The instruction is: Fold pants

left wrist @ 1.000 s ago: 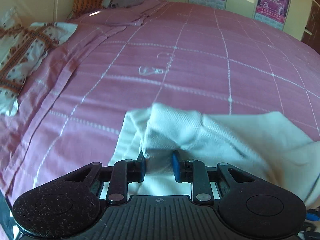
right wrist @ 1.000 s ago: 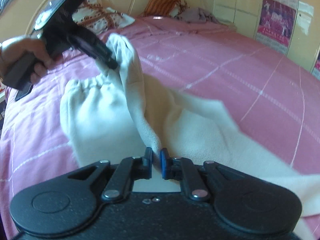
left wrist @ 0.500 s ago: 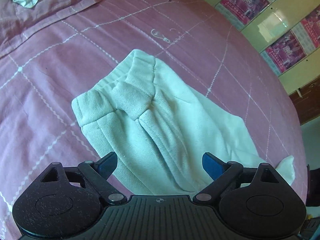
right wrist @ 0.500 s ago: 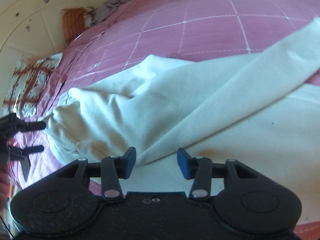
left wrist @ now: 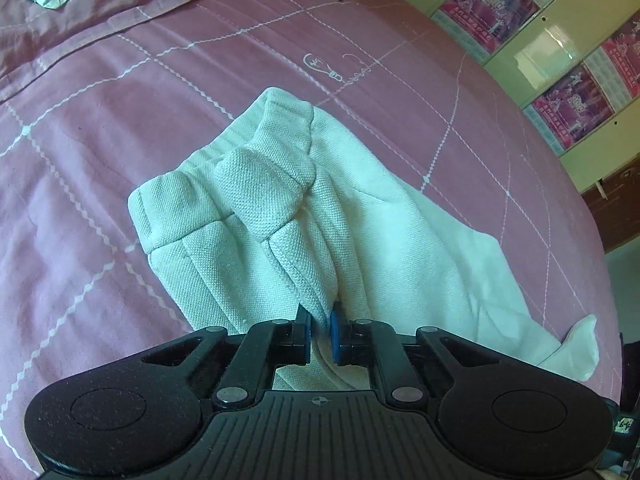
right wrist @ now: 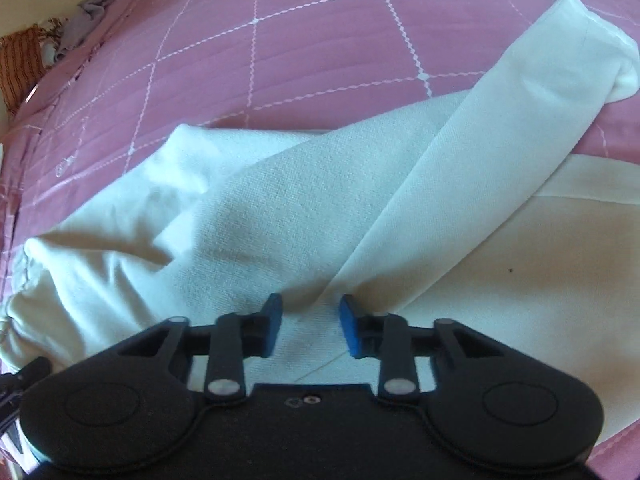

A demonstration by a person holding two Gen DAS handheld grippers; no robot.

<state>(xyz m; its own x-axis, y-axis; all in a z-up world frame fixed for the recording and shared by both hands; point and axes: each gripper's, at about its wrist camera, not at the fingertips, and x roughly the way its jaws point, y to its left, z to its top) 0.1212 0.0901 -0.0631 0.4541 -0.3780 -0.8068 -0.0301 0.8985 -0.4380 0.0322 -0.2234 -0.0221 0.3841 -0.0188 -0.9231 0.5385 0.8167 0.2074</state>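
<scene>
— Both grippers point down at the bed; what do you have in them?

— On my left gripper (left wrist: 320, 330) the jaws are pressed together, pinching a ridge of the white pants (left wrist: 280, 216). On my right gripper (right wrist: 309, 326) the jaws are closing, with pants cloth (right wrist: 280, 216) between them, pads not yet pressing it.

— Where do the pants lie?

— Crumpled on the pink bedspread (left wrist: 120, 120), waistband bunched up, one leg (right wrist: 500, 152) thrown slantwise across the rest.

— Any writing?

— Pink posters (left wrist: 492, 4) on the cupboard doors (left wrist: 560, 28); their print is too small to read. A small white stitched drawing (left wrist: 336, 69) marks the bedspread.
</scene>
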